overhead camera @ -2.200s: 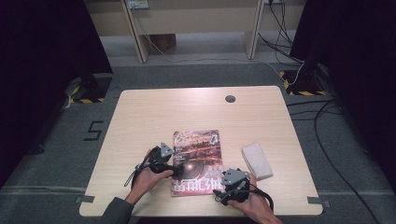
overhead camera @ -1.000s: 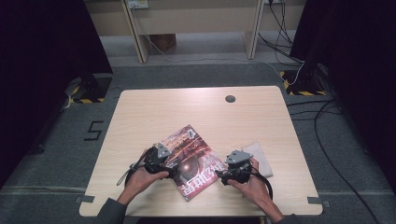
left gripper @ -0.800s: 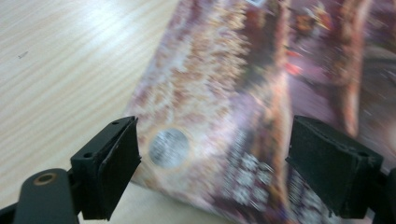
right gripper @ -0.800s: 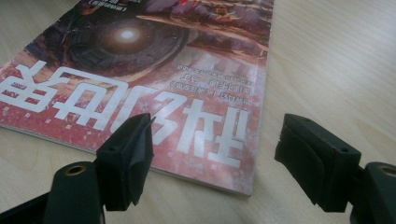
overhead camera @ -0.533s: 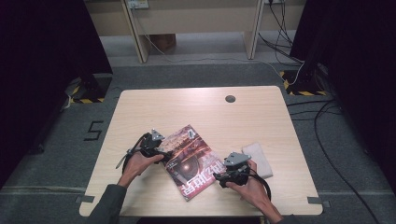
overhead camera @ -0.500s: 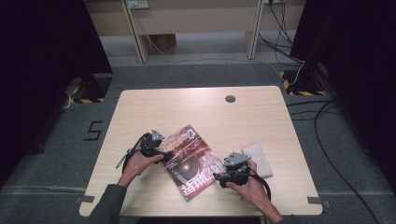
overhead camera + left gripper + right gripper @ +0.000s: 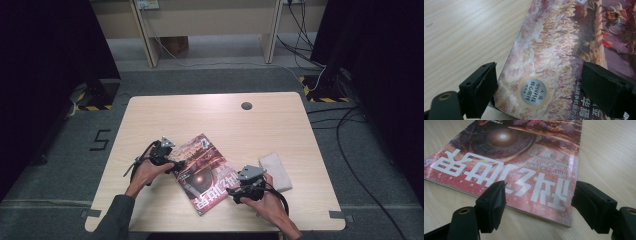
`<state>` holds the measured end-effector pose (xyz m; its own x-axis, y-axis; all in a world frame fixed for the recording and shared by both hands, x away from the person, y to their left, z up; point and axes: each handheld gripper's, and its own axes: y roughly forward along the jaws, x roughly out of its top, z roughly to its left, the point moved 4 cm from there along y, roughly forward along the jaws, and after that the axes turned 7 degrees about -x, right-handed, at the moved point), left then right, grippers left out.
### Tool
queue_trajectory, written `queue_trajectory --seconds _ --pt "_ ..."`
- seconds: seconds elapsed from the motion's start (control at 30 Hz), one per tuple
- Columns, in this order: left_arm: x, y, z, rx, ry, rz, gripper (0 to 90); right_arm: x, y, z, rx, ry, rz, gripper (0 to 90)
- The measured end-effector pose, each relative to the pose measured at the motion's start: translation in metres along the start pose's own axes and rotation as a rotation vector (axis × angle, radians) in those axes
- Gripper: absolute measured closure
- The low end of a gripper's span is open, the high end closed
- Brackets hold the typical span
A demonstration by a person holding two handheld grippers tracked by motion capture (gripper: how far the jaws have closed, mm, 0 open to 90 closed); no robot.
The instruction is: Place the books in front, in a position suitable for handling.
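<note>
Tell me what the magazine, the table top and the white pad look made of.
Magazine: glossy printed paper; light glints off its cover and stacked page edges show in the right gripper view. Table: pale wood-grain surface, matte, possibly laminate. White pad: soft-looking, perhaps folded cloth or sponge; too small to tell.

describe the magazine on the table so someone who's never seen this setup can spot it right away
On the light wooden table, look at the near half, between the left gripper and the right gripper. The magazine lies flat there, skewed to the table edges. Its glossy reddish cover with large white characters sets it apart from the plain white folded cloth to its right.
</note>
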<state>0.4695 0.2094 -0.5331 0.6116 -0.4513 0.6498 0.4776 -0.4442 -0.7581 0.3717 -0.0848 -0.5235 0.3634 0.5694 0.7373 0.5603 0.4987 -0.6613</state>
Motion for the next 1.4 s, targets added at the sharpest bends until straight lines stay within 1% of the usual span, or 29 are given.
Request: queue_trajectory --seconds 0.03,0.1,0.13,0.2,0.33,0.4,0.43,0.5,0.57,0.6,0.67,0.8,0.93,1.0,1.1,1.13,1.2,1.27,1.33,1.4 --pt "0.0 0.0 0.0 0.001 0.0 0.003 13.5 0.0 0.0 0.0 -0.001 -0.001 -0.001 26.6" --pt "-0.001 0.0 0.0 -0.009 -0.019 0.008 13.9 0.0 0.0 0.0 0.001 0.002 0.002 26.6" --pt "-0.001 0.0 0.0 -0.017 -0.023 0.012 13.9 0.0 0.0 0.0 0.002 0.0 0.002 26.6" --pt "-0.002 -0.001 -0.001 -0.017 -0.028 0.011 14.4 0.0 -0.001 0.001 0.004 0.001 0.001 26.6" --pt "-0.003 -0.003 -0.005 -0.02 -0.038 0.013 18.7 0.0 -0.001 0.001 0.004 0.002 0.0 26.6" --pt "-0.005 -0.005 -0.009 -0.023 -0.044 0.003 22.4 0.0 -0.001 0.0 0.007 0.004 -0.002 26.6" --pt "-0.007 -0.006 -0.011 -0.025 -0.044 0.006 23.3 0.0 -0.001 0.0 0.007 0.005 -0.004 26.6" --pt "-0.009 -0.008 -0.013 -0.024 -0.049 0.009 23.4 0.0 -0.001 0.0 0.008 0.011 -0.002 26.7" --pt "-0.01 -0.009 -0.015 -0.029 -0.042 0.022 23.3 0.0 -0.001 0.001 0.014 0.013 -0.003 26.6" --pt "-0.01 -0.01 -0.016 -0.03 -0.045 0.021 23.3 0.0 -0.001 0.001 0.022 0.028 -0.001 26.6" --pt "-0.012 -0.011 -0.019 -0.026 -0.05 0.019 23.4 0.0 0.0 0.002 0.025 0.034 -0.002 26.6" --pt "-0.02 -0.018 -0.028 -0.02 -0.057 0.024 23.4 0.001 0.0 0.003 0.025 0.032 -0.006 26.6" --pt "-0.031 -0.027 -0.046 -0.017 -0.062 0.045 23.8 0.002 0.0 0.007 0.043 0.037 -0.004 26.2" --pt "-0.037 -0.031 -0.054 -0.016 -0.069 0.051 23.8 0.004 -0.001 0.012 0.058 0.041 -0.006 25.7" --pt "-0.041 -0.035 -0.061 -0.023 -0.07 0.067 23.6 0.006 -0.001 0.024 0.089 0.035 -0.011 25.2" --pt "-0.041 -0.036 -0.062 -0.025 -0.06 0.08 23.5 0.006 0.0 0.03 0.103 0.023 -0.01 25.1" --pt "-0.04 -0.036 -0.061 -0.026 -0.053 0.084 22.8 0.007 0.0 0.04 0.129 0.016 -0.009 24.6" --pt "-0.039 -0.035 -0.059 -0.027 -0.043 0.088 19.0 0.008 0.0 0.049 0.142 0.002 -0.011 24.4" --pt "-0.037 -0.033 -0.058 -0.026 -0.031 0.072 18.6 0.009 0.0 0.057 0.162 -0.005 -0.014 24.3" --pt "-0.034 -0.032 -0.059 -0.009 -0.013 0.056 21.2 0.01 0.0 0.065 0.173 -0.022 -0.021 24.1"
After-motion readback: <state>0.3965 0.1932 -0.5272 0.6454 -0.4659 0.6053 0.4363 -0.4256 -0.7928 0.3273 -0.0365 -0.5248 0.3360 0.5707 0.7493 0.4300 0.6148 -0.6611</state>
